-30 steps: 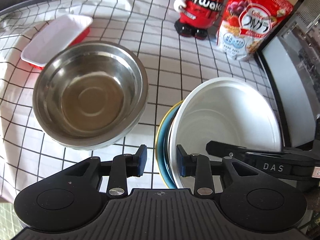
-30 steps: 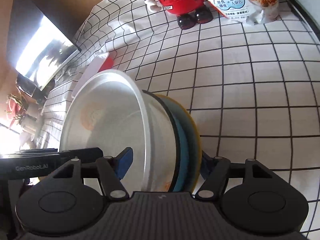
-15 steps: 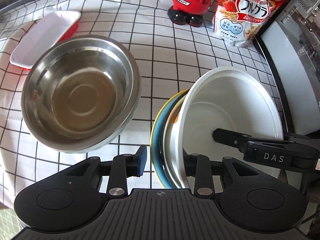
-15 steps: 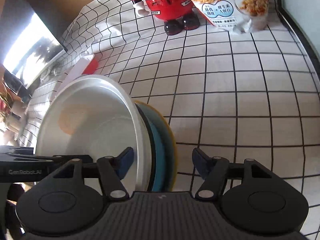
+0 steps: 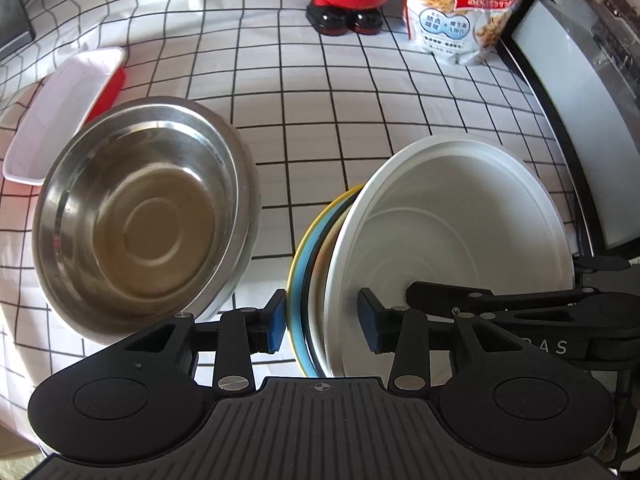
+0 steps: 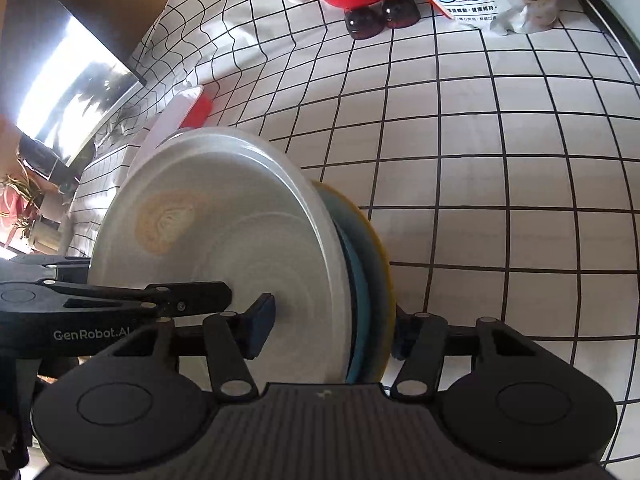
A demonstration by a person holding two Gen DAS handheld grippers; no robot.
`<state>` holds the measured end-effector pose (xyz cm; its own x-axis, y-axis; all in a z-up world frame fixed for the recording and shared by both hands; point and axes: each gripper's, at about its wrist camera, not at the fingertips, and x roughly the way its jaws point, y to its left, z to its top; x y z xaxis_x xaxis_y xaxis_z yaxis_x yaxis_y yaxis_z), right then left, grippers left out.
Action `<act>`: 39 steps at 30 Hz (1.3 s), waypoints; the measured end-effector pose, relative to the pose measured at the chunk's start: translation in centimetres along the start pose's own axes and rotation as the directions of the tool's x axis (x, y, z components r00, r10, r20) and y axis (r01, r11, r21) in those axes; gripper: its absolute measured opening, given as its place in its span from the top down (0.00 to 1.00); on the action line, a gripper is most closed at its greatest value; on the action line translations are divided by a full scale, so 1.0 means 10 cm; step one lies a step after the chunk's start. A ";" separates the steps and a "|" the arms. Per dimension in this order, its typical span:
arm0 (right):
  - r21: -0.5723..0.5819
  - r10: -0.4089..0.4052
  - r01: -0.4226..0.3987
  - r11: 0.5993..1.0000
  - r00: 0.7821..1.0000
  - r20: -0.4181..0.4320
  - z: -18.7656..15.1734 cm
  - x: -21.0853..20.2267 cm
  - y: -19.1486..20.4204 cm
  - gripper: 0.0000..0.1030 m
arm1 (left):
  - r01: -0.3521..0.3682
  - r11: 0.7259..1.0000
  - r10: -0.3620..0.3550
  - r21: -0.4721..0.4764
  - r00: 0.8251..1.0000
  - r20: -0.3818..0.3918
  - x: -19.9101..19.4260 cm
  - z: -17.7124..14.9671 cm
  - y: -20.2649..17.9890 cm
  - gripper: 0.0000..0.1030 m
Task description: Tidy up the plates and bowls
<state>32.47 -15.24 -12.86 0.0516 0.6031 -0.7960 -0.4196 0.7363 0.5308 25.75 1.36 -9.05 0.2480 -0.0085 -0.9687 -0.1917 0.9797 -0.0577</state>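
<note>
Roughly halfway, probably. Holds the plate stack [image 5: 440, 240] on edge above the cloth [image 5: 320, 120], pinched in the right gripper [image 6: 332, 332] (jaws just closing on it). Spreads the left gripper [image 5: 322, 320] just now, stack between, not pressing. Leaves bowl [image 5: 140, 232] and tray [image 5: 60, 108] unsorted. Shows the bowl from the left view only.

I see both fisheye views brightly daylit and sharp, the checked tablecloth [image 5: 360, 128] bowing hard toward the edges, glare washing out its left side and the window reflection on the dark screen [image 6: 76, 92], soft shadow under the steel bowl [image 5: 144, 224], slight blur on the white plate [image 6: 224, 232].
</note>
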 end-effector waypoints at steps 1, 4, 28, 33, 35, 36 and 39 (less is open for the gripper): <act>0.005 0.006 -0.006 1.000 1.000 -0.002 0.01 0.00 -0.02 0.46 | 0.000 1.000 0.000 0.003 1.000 -0.009 0.00 0.01 0.00 0.60; 0.027 0.029 -0.029 0.999 1.000 -0.006 0.01 0.01 -0.06 0.46 | 0.002 1.000 -0.002 0.010 1.000 -0.026 -0.02 0.03 0.00 0.60; 0.073 0.048 -0.047 0.996 0.999 -0.010 -0.02 0.01 -0.08 0.46 | -0.021 1.000 0.023 0.023 0.997 -0.069 0.01 0.12 -0.07 0.54; 0.087 0.062 -0.061 0.994 0.998 -0.010 -0.03 0.01 -0.12 0.46 | -0.018 1.000 0.020 0.024 0.997 -0.076 0.04 0.13 -0.07 0.53; 0.106 0.087 -0.085 0.991 0.996 -0.013 -0.03 0.02 -0.15 0.46 | -0.014 1.000 0.016 0.024 0.997 -0.078 0.05 0.13 -0.07 0.52; 0.115 0.098 -0.096 0.989 0.995 -0.014 -0.04 0.02 -0.16 0.46 | -0.015 1.000 0.017 0.027 0.997 -0.078 0.05 0.13 -0.07 0.52; 0.132 0.116 -0.113 0.985 0.993 -0.016 -0.06 0.02 -0.19 0.46 | -0.018 0.999 0.020 0.035 0.997 -0.079 0.06 0.14 -0.08 0.51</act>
<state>32.74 -16.67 -14.22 -0.0118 0.6794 -0.7337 -0.2991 0.6977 0.6509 27.36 0.83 -9.26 0.1678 -0.0043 -0.9858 -0.1628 0.9861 -0.0320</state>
